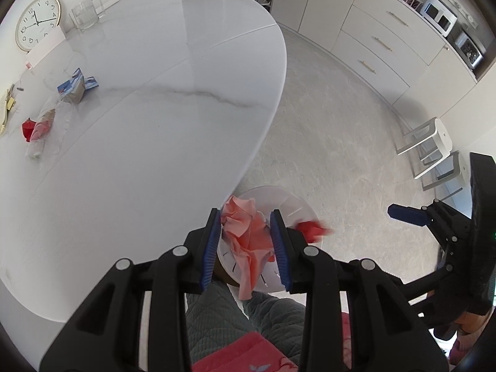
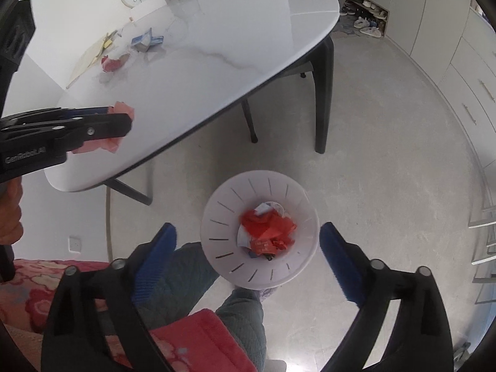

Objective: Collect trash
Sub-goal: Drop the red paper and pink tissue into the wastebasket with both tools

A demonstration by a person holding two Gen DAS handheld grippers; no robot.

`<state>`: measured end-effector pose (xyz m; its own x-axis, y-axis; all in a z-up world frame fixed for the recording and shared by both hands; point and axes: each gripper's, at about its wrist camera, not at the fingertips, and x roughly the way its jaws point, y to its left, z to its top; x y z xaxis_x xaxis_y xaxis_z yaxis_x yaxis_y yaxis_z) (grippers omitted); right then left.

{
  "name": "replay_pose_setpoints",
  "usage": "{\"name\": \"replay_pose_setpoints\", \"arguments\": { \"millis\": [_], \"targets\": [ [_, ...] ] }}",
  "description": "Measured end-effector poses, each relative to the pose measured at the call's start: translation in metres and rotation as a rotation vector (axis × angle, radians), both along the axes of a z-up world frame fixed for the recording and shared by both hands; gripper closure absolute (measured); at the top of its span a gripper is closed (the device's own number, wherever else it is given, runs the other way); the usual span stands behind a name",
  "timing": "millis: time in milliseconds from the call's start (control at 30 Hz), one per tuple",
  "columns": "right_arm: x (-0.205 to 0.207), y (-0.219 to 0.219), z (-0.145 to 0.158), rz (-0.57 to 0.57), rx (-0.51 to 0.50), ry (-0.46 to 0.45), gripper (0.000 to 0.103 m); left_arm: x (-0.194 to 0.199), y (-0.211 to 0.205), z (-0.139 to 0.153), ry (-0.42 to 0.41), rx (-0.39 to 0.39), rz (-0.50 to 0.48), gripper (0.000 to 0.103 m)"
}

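On your white marble table (image 1: 155,117), a round wall clock (image 1: 37,22) leans at the far edge, with a clear glass container (image 1: 84,15) just beside it. Beyond the table stand drawer cabinets (image 1: 387,49) carrying a microwave (image 1: 438,14).

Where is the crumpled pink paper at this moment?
The pink paper is clamped in the left gripper, beside the table edge. In the left wrist view it hangs above the white bin on the floor.
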<state>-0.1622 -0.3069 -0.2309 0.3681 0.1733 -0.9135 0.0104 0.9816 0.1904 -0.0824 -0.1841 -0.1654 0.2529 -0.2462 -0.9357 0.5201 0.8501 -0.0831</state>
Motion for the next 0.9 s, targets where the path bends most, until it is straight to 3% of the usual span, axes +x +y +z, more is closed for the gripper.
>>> {"name": "replay_pose_setpoints", "arguments": {
  "millis": [100, 433, 500, 567, 600, 700, 900],
  "targets": [
    [-0.006, -0.005, 0.002, -0.026, -0.009, -0.004, 0.003, -0.002, 0.002, -0.002, 0.000, 0.000, -0.007, 0.070],
    [-0.024, -0.028, 0.011, -0.112, -0.047, -0.016, 0.003, -0.025, -0.015, -0.005, 0.009, -0.012, -0.107, 0.069],
    [-0.028, -0.031, 0.012, -0.125, -0.054, -0.015, 0.003, -0.029, -0.018, -0.005, 0.015, -0.021, -0.131, 0.058],
    [-0.031, -0.034, 0.012, -0.141, -0.059, -0.011, 0.003, -0.033, -0.021, -0.003, 0.004, -0.020, -0.147, 0.023],
    [-0.032, -0.036, 0.012, -0.150, -0.060, -0.009, 0.003, -0.035, -0.021, -0.001, -0.011, -0.018, -0.151, 0.019],
    [-0.036, -0.039, 0.010, -0.168, -0.058, -0.005, 0.003, -0.041, -0.023, 0.004, -0.034, -0.020, -0.170, 0.009],
    [-0.038, -0.039, 0.010, -0.172, -0.062, -0.006, 0.003, -0.040, -0.022, 0.006, -0.038, -0.006, -0.160, 0.008]
  ]
}}
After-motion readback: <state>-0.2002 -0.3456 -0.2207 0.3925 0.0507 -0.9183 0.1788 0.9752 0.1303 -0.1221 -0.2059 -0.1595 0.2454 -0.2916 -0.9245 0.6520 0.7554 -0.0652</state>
